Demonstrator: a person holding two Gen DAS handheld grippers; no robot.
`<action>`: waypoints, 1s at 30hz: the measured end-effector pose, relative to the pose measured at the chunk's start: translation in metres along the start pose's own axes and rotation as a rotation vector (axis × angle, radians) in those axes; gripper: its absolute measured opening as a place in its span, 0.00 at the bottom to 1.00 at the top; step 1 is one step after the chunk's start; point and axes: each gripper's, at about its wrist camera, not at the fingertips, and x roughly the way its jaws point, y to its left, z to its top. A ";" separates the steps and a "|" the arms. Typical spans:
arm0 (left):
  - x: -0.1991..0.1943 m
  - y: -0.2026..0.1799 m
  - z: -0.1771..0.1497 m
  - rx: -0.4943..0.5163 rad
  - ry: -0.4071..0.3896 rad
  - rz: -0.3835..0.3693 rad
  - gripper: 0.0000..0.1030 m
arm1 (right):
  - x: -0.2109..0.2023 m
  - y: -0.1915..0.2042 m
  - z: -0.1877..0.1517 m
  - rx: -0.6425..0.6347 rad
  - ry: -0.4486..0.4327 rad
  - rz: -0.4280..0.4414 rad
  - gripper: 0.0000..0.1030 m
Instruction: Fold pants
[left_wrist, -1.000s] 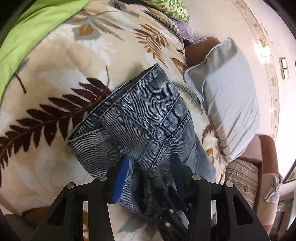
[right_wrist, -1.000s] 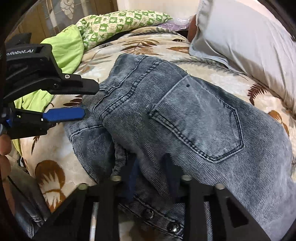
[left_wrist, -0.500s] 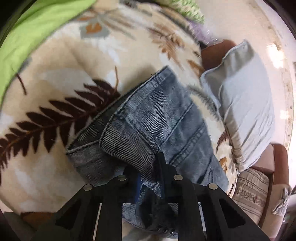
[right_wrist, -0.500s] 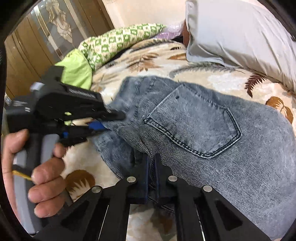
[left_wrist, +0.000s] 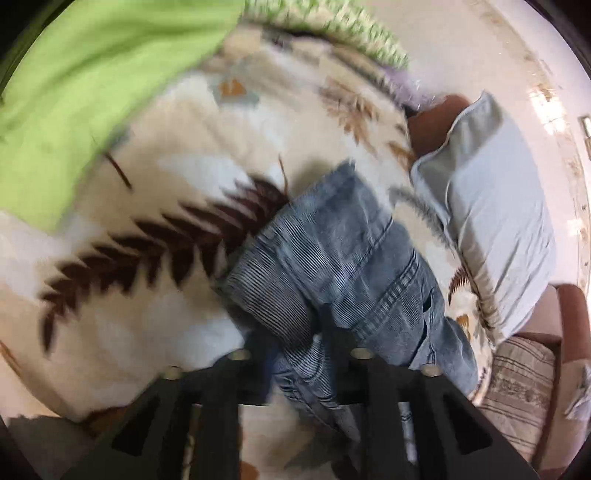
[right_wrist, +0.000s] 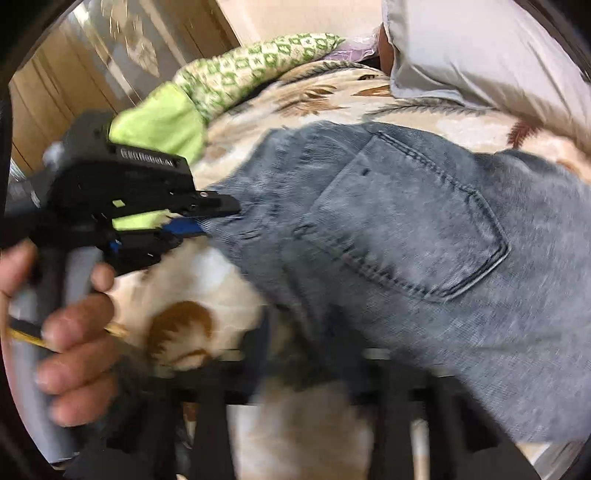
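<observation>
Both grippers pinch the jeans (left_wrist: 343, 258) on the bed (left_wrist: 147, 314): left gripper (left_wrist: 295, 332) and right gripper (right_wrist: 306, 354) fingers hold cloth tight.

The left tongs (right_wrist: 207, 218) are matte black with a blue pad, small screws, raised lettering and a grey handle; bare fingers (right_wrist: 74, 325) show behind them. The right tongs (right_wrist: 310, 354) are black, blurred.

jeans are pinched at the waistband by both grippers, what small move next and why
Probably lift both together: the left gripper and right gripper each pinch the faded blue denim jeans, which are bunched on the leaf-print blanket.
</observation>
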 end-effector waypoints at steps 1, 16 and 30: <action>-0.006 0.002 -0.001 -0.003 -0.025 0.022 0.40 | -0.009 0.002 -0.001 -0.005 -0.018 -0.008 0.65; -0.044 -0.124 -0.146 0.649 -0.044 -0.162 0.43 | -0.216 -0.155 -0.030 0.349 -0.316 -0.224 0.67; 0.019 -0.259 -0.253 1.037 0.096 -0.217 0.44 | -0.287 -0.289 -0.096 0.692 -0.436 -0.460 0.69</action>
